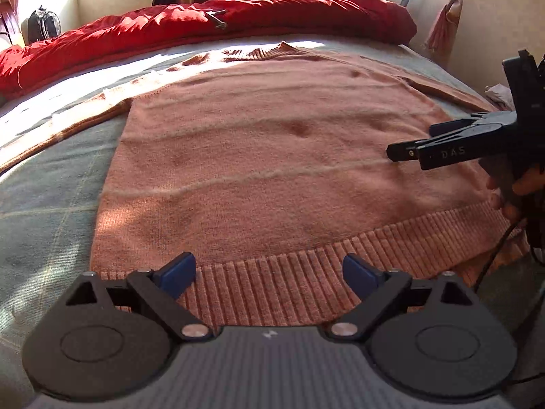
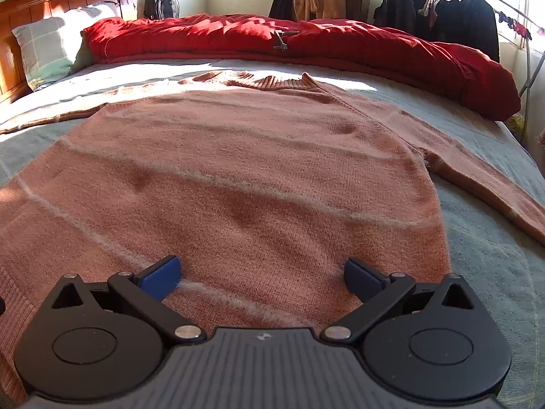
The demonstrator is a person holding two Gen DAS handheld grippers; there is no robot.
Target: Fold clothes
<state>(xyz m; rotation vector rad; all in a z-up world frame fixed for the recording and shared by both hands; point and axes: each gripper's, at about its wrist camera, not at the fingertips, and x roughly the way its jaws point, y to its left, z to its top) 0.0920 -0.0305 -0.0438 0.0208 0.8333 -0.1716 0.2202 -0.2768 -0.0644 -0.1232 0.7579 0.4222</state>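
An orange knit sweater (image 1: 272, 156) with pale fuzzy stripes lies spread flat on the bed, collar at the far end, both sleeves stretched out sideways. My left gripper (image 1: 269, 272) hovers open just above the ribbed hem (image 1: 272, 283), nothing between its blue pads. In the left wrist view my right gripper (image 1: 405, 151) enters from the right, held by a hand (image 1: 511, 191), over the sweater's right side. In its own view the right gripper (image 2: 262, 274) stands open above the sweater body (image 2: 238, 177), nothing in it. The right sleeve (image 2: 494, 184) runs off toward the bed's edge.
A grey checked bedsheet (image 1: 51, 184) covers the bed. A red duvet (image 2: 306, 41) is bunched along the far side, with a small metal object (image 2: 281, 39) on it. A pillow (image 2: 51, 47) and wooden headboard (image 2: 20, 6) are far left. Hanging clothes (image 2: 460, 10) and a backpack (image 2: 161, 3) stand behind.
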